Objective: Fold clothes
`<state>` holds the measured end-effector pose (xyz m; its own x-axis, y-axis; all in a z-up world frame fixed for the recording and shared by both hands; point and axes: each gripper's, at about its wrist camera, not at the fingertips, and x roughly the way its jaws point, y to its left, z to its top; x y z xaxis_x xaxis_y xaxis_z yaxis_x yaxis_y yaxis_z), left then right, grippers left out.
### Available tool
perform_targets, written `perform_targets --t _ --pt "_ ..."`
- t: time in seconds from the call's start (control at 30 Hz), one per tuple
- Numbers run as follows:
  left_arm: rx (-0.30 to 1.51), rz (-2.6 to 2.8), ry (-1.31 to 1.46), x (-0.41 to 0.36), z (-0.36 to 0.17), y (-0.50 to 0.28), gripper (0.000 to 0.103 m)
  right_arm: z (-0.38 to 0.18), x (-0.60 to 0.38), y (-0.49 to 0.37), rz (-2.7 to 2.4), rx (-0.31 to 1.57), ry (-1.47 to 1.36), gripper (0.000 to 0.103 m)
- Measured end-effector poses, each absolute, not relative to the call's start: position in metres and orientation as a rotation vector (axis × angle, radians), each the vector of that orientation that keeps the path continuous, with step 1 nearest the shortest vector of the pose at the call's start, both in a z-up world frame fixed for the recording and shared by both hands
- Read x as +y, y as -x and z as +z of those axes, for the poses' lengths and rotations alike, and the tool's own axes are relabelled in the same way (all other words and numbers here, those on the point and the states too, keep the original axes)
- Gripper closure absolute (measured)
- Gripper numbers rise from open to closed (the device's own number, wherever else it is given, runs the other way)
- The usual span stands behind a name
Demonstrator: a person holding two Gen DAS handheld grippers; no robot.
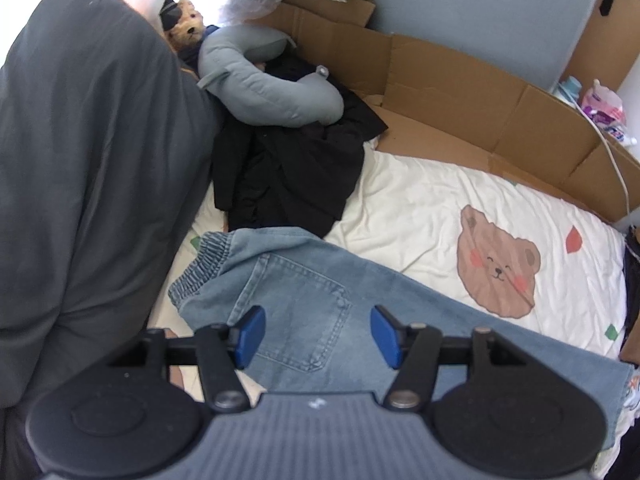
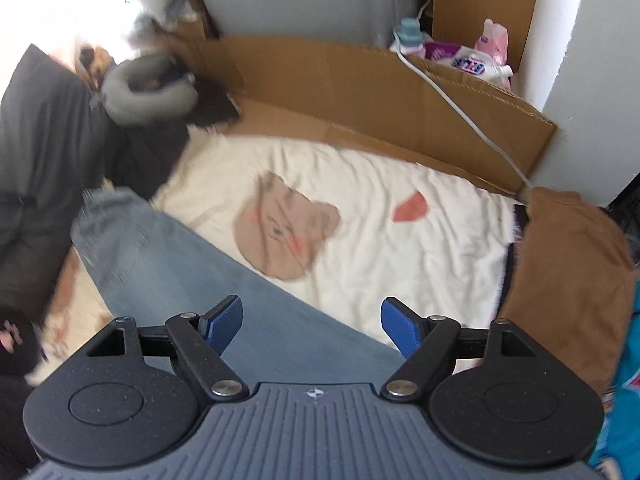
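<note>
While one pair of jeans (image 1: 304, 280) lies flat across the bear-print sheet (image 1: 420, 196), I count one black garment heap (image 1: 288, 168), one grey neck pillow (image 1: 260, 80) and one brown garment (image 2: 568, 264) at the sheet's edge. My left gripper (image 1: 318, 334) and right gripper (image 2: 312, 326) both hover above the denim, jaws wide, holding nothing.

There was one pair of jeans (image 1: 312, 304), one black garment (image 1: 288, 168), one neck pillow (image 1: 264, 80), one teddy bear (image 1: 186, 28) and one brown garment (image 2: 568, 264).
</note>
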<state>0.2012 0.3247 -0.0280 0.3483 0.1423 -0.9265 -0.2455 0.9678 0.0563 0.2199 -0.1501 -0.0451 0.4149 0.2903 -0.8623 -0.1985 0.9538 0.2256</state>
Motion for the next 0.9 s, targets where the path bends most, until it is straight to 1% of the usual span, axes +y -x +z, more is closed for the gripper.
perform_targets --t 0.17,0.23,0.37,0.5,0.63,0.7,0.9 --pt "1.17 0.299 0.142 0.345 -0.049 -0.196 0.041 -0.059 -0.148 -0.199 0.273 1.018 -0.311 0.022" --pt "1.152 0.312 0.165 0.351 -0.06 -0.194 0.041 -0.071 -0.147 -0.193 0.223 1.009 -0.293 0.022" --pt "1.131 0.351 0.211 0.36 -0.085 -0.192 0.04 -0.099 -0.137 -0.187 0.174 1.062 -0.238 0.022" --pt "1.153 0.403 0.243 0.37 -0.116 -0.19 0.04 -0.125 -0.129 -0.186 0.138 1.026 -0.354 0.021" --pt "1.165 0.461 0.244 0.378 -0.141 -0.184 0.041 -0.169 -0.119 -0.184 0.083 1.073 -0.314 0.022" --pt "1.177 0.465 0.262 0.383 -0.153 -0.18 0.043 -0.188 -0.115 -0.183 0.095 1.098 -0.29 0.022" --pt "1.193 0.43 0.228 0.392 -0.184 -0.17 0.045 -0.214 -0.102 -0.18 0.138 1.143 -0.206 0.022"
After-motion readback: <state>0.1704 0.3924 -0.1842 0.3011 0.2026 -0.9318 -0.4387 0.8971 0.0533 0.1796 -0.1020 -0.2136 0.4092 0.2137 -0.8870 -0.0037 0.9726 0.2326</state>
